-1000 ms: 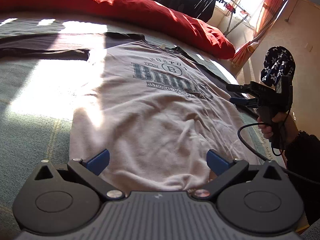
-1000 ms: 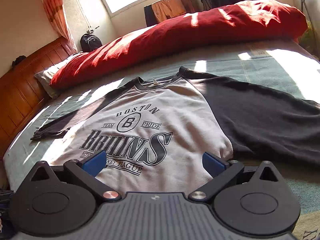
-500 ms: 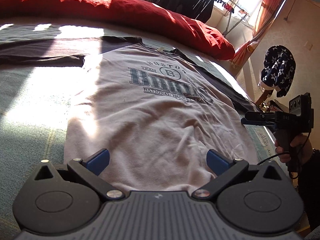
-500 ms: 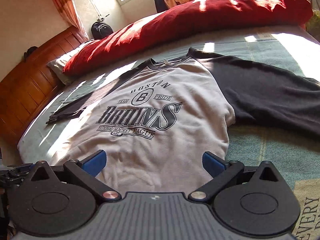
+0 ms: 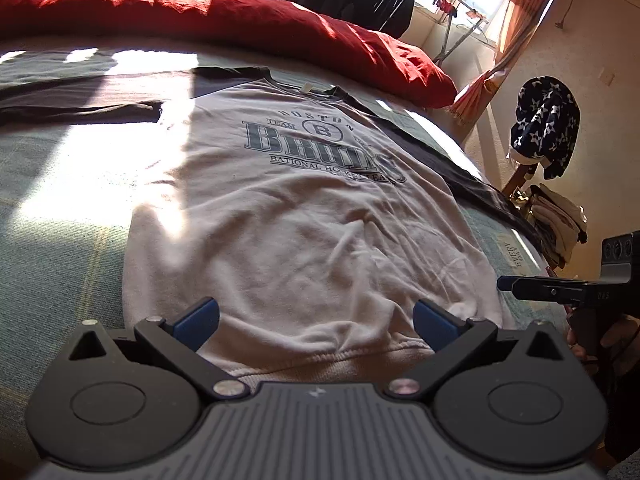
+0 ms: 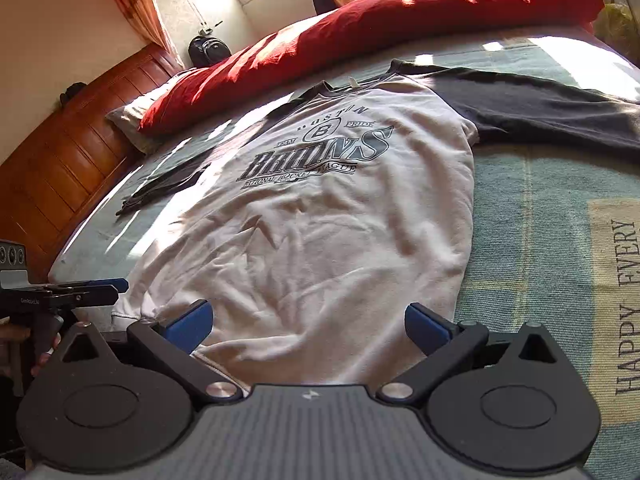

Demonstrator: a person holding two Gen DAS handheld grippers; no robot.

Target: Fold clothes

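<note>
A white sweatshirt [image 5: 288,220] with dark sleeves and a "Boston Bruins" print lies flat and face up on the bed, sleeves spread out to both sides. Its ribbed hem faces me. My left gripper [image 5: 316,324] is open just above the hem, nothing between its blue pads. My right gripper [image 6: 306,328] is also open over the hem, near the shirt's other lower corner. In the left wrist view the right gripper [image 5: 520,286] appears at the right edge, held by a hand. The left gripper [image 6: 108,290] shows at the left edge of the right wrist view.
A red duvet [image 5: 240,20] runs along the far side of the bed. The teal checked blanket [image 6: 540,208] bears the words "HAPPY EVERY". A wooden headboard [image 6: 68,152] stands at the left, and a chair with clothes [image 5: 556,216] stands beside the bed.
Both grippers have drawn back and down toward the shirt's hem, so the print now sits farther away. The right gripper has dropped lower at the edge of the left wrist view.
</note>
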